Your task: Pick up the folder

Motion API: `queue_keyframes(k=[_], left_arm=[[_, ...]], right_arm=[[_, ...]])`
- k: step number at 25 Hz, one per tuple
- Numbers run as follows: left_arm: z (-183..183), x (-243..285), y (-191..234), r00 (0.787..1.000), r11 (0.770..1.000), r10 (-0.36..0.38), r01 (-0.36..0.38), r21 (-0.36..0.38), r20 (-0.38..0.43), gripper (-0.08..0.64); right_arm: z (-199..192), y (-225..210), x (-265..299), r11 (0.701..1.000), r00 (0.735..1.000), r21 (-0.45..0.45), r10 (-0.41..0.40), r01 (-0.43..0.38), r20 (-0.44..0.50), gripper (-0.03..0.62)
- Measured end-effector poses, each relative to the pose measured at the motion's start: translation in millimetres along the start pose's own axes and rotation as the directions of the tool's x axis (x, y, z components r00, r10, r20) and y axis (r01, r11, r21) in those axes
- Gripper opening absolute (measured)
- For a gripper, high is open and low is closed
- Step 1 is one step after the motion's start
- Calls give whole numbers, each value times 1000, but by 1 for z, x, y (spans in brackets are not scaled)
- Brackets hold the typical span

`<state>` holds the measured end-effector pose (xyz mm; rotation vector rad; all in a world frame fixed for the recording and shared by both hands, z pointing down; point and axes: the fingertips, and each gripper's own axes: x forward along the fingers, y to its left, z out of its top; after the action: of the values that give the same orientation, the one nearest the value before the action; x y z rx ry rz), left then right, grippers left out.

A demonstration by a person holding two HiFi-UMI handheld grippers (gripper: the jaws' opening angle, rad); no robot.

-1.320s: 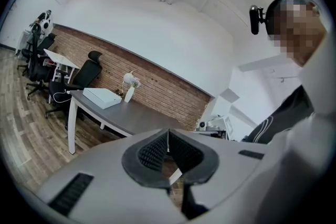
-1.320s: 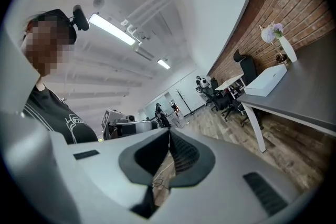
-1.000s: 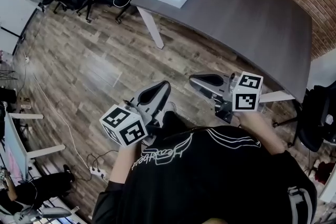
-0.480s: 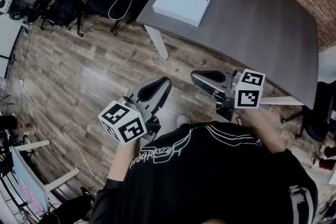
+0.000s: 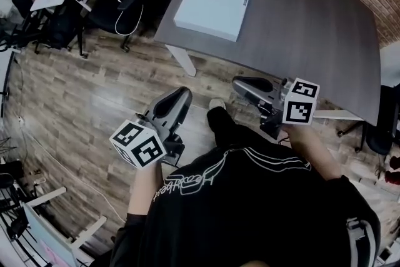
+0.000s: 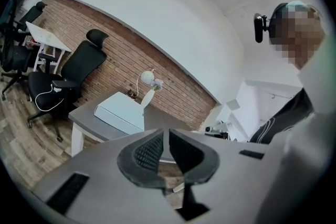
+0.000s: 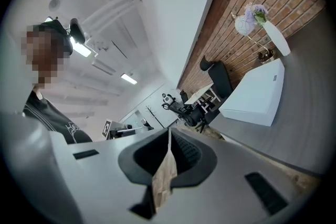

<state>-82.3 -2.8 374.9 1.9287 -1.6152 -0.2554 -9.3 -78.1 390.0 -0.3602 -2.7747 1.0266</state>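
Progress stands at nothing yet: the folder (image 5: pixel 214 2) is untouched, and the whole pick-up is left to do. Over the wooden floor (image 5: pixel 94 90) the left tongs (image 5: pixel 181 95) are clenched empty, short of the surface (image 5: pixel 312 28). Ahead and between both tools, well apart from them, the pale folder lies flat near the grey surface's far left corner. The right tongs (image 5: pixel 240 83), likewise clenched on nothing, hang just short of its near edge.

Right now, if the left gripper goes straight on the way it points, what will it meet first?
Most likely the top of the grey table, just right of the white folder. The shut left gripper lines up with it; nothing shows between, though depth is unclear.
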Motion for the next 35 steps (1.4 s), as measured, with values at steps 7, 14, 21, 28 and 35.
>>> queue_keyframes(k=[7,14,21,28,35], left_arm=[[35,55,75,998,998,-2,-2,-60,-66,63],[69,131,135,988,998,-29,19,-67,-150,157],[98,178,188,976,1000,11,-15,-18,-220,225],[93,202,244,949,991,131,-121,51,-288,235],[80,213,285,926,990,138,-141,17,-352,235]], right_arm=[[51,-83,23,997,996,47,-69,67,55,0],[81,-168,28,988,989,58,-147,146,22,100],[117,-223,26,957,957,78,-283,278,66,183],[114,-270,5,885,889,183,-449,428,88,190],[86,-291,14,837,847,190,-529,514,39,190]])
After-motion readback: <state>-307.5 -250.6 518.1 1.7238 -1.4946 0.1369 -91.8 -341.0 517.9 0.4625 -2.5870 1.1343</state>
